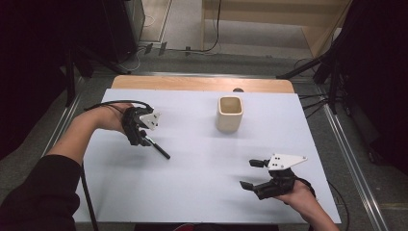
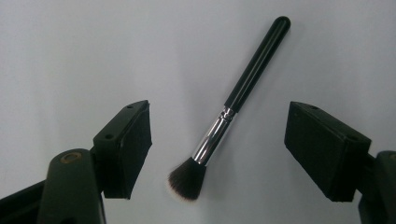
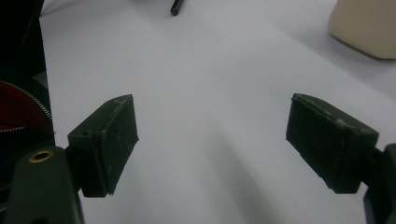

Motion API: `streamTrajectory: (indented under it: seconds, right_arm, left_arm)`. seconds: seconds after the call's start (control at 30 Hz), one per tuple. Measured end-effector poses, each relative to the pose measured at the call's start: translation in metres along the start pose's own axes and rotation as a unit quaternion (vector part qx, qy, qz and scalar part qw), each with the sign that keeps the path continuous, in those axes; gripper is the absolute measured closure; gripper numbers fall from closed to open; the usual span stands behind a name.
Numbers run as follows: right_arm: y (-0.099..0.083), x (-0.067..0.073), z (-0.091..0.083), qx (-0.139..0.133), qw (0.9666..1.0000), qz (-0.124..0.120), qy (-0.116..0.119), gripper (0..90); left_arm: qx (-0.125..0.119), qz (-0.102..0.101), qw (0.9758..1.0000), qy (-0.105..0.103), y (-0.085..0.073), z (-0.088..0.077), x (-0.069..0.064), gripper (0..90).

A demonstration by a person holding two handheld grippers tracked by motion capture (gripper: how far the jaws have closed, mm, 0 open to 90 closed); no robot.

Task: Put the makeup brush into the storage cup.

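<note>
The person seems to be lining up a pick: the left claw (image 2: pixel 217 144) is hanging wide open over the brush (image 2: pixel 232 105), holding nothing. The brush is lying flat on the sheet (image 1: pixel 202 159) between the jaws, bristles at 7 o'clock, handle tip at 1. Next it probably needs lowering and closing on the ferrule. The right claw (image 1: pixel 251 174) is idling wide open and empty, with the cup (image 1: pixel 229 114) at 12 o'clock.

The brush (image 2: pixel 229 109) has a glossy black handle, a shiny metal ferrule and soft dark bristles. The table (image 1: pixel 192 183) looks smooth, matt white; the cup (image 1: pixel 229 114) matt cream.
</note>
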State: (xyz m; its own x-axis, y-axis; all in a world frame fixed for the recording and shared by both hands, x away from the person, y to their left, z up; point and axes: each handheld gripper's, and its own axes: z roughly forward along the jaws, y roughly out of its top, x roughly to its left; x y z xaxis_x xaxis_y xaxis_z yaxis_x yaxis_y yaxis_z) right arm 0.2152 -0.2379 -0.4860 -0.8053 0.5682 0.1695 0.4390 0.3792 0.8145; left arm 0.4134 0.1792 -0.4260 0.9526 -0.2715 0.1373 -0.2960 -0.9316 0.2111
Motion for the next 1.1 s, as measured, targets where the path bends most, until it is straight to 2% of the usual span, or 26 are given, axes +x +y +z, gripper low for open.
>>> streamTrajectory:
  seconds: [0.17,0.3,0.4,0.57,0.6,0.67,0.8,1.1]
  right_arm:
    - [0.000,0.000,0.000,0.001,1.0000,0.000,0.000,17.7]
    - [0.000,-0.001,0.000,0.000,1.0000,0.002,-0.002,17.7]
    - [0.000,-0.001,0.000,0.000,1.0000,0.003,-0.003,17.7]
    - [0.000,0.000,0.001,0.002,1.0000,0.001,0.000,17.7]
    - [0.000,0.000,0.001,0.003,1.0000,0.001,0.000,17.7]
    - [0.000,-0.001,0.001,0.002,1.0000,0.002,-0.002,17.7]
    - [-0.001,-0.001,0.000,0.002,1.0000,0.005,-0.003,17.7]
    - [-0.001,-0.001,0.001,0.005,1.0000,0.004,-0.001,17.7]
  left_arm:
    - [0.005,0.012,0.9999,-0.004,0.000,0.004,-0.001,26.6]
    - [0.018,0.001,0.9998,-0.011,-0.001,0.009,0.000,25.7]
    - [0.014,-0.002,0.9998,-0.015,-0.002,0.013,0.000,26.0]
    - [0.020,0.011,0.9996,-0.015,-0.002,0.018,-0.001,28.5]
    - [0.020,0.019,0.9995,-0.015,-0.002,0.018,0.000,29.6]
    - [0.016,0.018,0.9996,-0.015,-0.002,0.020,0.000,31.7]
    - [0.013,0.015,0.9995,-0.023,-0.002,0.024,0.002,32.9]
    - [0.013,0.040,0.9982,-0.043,-0.002,0.037,0.004,36.4]
